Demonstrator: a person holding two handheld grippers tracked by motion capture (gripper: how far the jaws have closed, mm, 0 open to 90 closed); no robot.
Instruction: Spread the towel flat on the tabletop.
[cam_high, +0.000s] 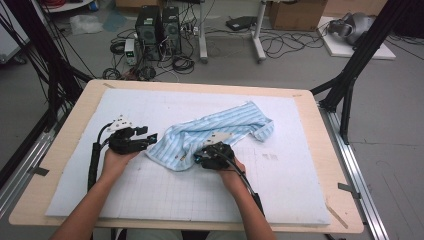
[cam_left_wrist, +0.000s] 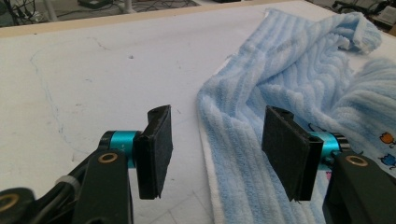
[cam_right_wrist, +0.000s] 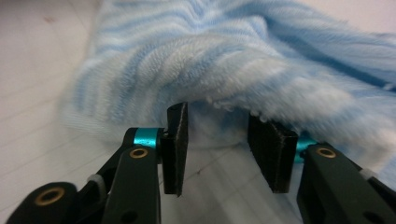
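Item: blue-and-white striped terry towel (cam_high: 215, 134), lying crumpled at the middle of the white mat (cam_high: 150, 200). It looks soft, light, limp and non-slip, and is best taken at a hem or corner fold. Left gripper (cam_high: 145, 139) spread, empty, at the towel's left edge; right gripper (cam_right_wrist: 217, 142) parted, pinching nothing, at the near fold.
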